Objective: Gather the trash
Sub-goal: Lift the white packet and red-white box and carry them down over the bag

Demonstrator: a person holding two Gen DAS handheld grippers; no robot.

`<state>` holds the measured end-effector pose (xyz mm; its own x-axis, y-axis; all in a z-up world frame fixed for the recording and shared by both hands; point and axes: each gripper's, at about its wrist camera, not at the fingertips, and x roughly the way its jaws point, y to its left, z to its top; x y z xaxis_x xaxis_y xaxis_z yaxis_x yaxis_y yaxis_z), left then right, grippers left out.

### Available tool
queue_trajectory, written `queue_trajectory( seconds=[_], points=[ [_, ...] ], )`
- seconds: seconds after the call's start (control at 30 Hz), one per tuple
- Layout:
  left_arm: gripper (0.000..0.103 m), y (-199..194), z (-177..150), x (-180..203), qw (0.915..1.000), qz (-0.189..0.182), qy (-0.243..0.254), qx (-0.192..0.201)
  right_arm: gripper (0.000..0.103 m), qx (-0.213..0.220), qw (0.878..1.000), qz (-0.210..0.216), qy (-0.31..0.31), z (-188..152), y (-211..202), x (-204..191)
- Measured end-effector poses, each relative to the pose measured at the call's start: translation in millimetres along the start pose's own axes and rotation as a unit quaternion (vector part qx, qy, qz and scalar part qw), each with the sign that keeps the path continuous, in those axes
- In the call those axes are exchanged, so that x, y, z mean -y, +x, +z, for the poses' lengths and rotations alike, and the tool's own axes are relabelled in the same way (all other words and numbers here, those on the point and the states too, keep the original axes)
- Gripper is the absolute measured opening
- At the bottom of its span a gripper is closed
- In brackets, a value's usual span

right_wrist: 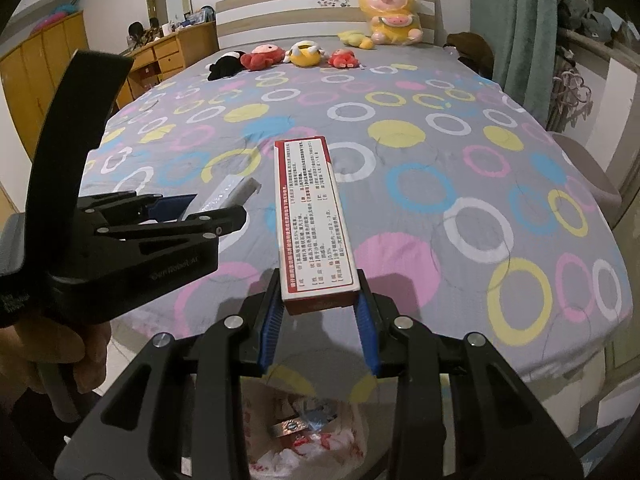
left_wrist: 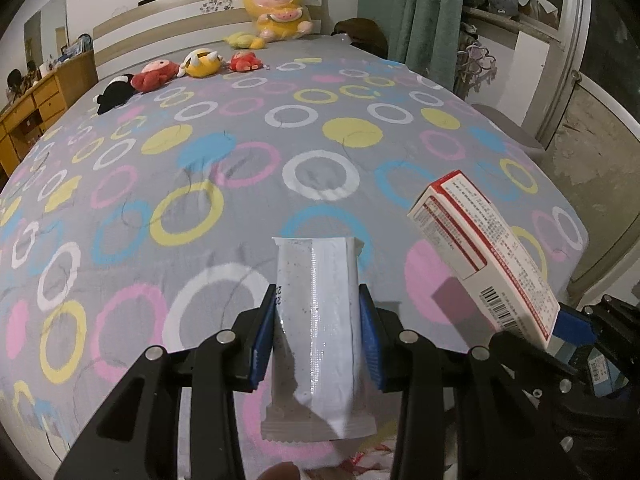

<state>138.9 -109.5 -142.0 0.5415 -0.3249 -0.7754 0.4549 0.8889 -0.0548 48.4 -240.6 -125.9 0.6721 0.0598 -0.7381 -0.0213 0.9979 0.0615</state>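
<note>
My left gripper [left_wrist: 318, 320] is shut on a white speckled snack wrapper [left_wrist: 316, 332], which stands upright between the blue pads. My right gripper [right_wrist: 320, 312] is shut on the near end of a long red-and-white carton [right_wrist: 312, 220]. That carton [left_wrist: 484, 248] also shows at the right of the left wrist view. Both hang over the foot of the bed. Below the right gripper sits a bin lined with a white-and-red plastic bag [right_wrist: 308, 440] holding several scraps. The left gripper [right_wrist: 192, 210] with the wrapper [right_wrist: 228, 196] appears at the left of the right wrist view.
The bed [left_wrist: 240, 152] has a grey cover printed with coloured rings. Several plush toys [left_wrist: 192, 66] line its far end by the headboard. A wooden desk [right_wrist: 168, 56] stands at the far left, a green curtain [right_wrist: 516, 32] at the right. A hand [right_wrist: 80, 356] grips the left handle.
</note>
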Motion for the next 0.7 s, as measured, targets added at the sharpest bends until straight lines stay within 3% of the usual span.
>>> queue_trajectory(
  seconds=[0.43, 0.7],
  points=[
    [0.038, -20.3, -85.4, 16.2, 0.9986, -0.014, -0.015, -0.049, 0.033, -0.04, 0.999, 0.009, 0.024, -75.0, -30.1, -10.7],
    [0.038, -5.3, -145.9, 18.8, 0.9949, -0.013, -0.007, -0.1, 0.033, -0.091, 0.996, 0.004, 0.001, -133.2, -28.4, -23.1]
  ],
)
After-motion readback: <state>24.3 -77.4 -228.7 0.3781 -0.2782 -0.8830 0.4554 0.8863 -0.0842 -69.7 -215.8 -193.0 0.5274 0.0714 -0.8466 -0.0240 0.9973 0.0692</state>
